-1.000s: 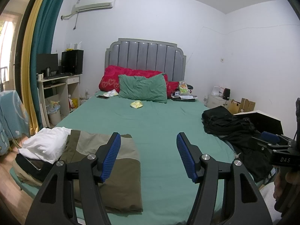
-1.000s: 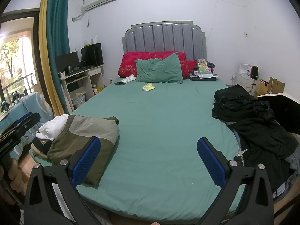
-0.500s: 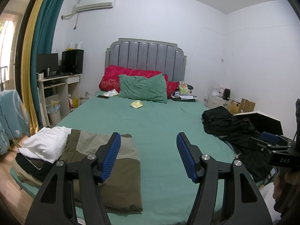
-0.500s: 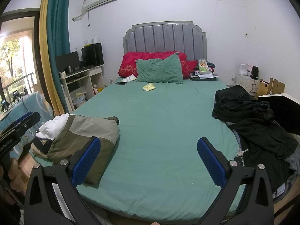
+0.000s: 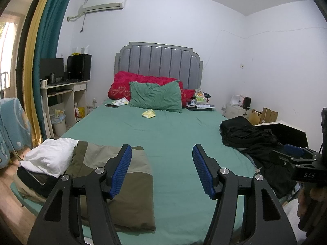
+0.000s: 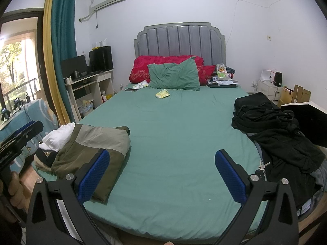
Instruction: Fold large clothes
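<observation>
A folded olive and khaki jacket lies at the bed's near left corner, on a stack with a white garment; it also shows in the right wrist view. A heap of unfolded black clothes lies on the bed's right edge, also in the right wrist view. My left gripper is open and empty above the bed's near edge. My right gripper is open and empty, held wide over the near edge.
The green sheet of the bed spreads between the two piles. Green and red pillows, a phone and small items lie near the headboard. A desk stands left, boxes and a nightstand right.
</observation>
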